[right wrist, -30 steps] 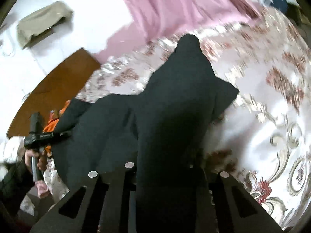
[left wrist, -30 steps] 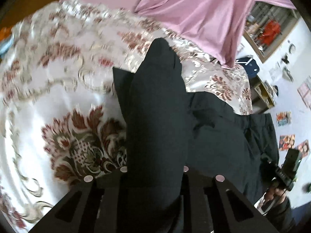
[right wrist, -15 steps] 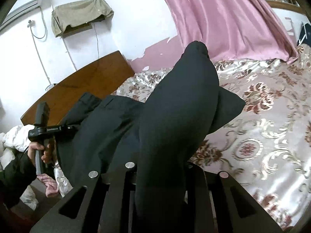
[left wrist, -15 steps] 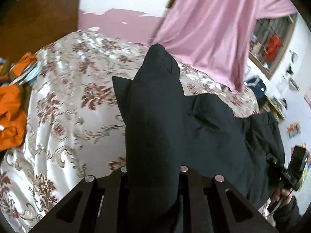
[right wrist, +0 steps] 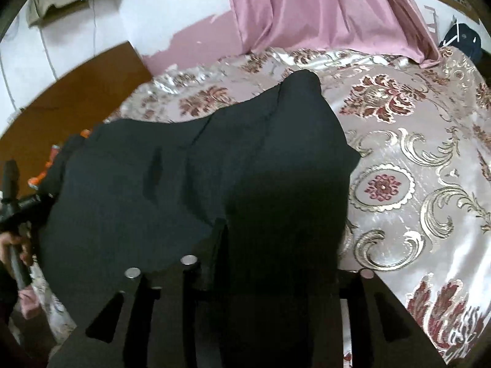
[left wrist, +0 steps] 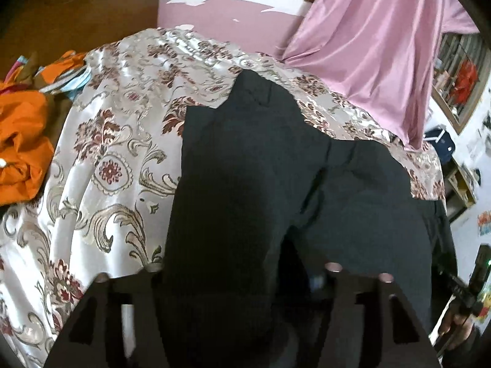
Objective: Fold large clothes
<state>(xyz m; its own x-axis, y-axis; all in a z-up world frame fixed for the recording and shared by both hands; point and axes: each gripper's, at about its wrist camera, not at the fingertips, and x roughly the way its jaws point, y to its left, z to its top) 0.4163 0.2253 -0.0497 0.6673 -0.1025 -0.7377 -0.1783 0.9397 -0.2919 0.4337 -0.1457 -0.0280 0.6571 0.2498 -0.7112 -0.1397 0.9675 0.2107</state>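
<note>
Left gripper [left wrist: 242,271]: fingers parted around a thick bunch of the black garment [left wrist: 245,165]; the cloth runs between them and forward from the tips. It appears to be gripped, though the contact is buried in fabric.

Right gripper [right wrist: 276,268]: same picture, a heavy fold of the garment [right wrist: 214,165] held between its fingers.

Garment position: draped ahead of both tools, spread over the patterned bedspread [left wrist: 116,159] and hanging toward the bed edge below the grippers. A peaked corner is seen at the far end, ahead of the tips. The span between the two grips is seen to the right of the left tool and to the left of the right tool.

Handling, judged: soft, limp, fairly heavy cloth; matte, not slippery. Sagging between grips is to be expected, and it is not fragile. The satin bedspread [right wrist: 414,184] looks slick, so sliding of the laid cloth is likely.

Hold points, judged: corners or seamed hems are to be preferred, taken well apart so the edge stays taut. A bunched mid-panel grip would be expected to leave wrinkles.

Pink curtain [left wrist: 377,49] hangs beyond the bed.
</note>
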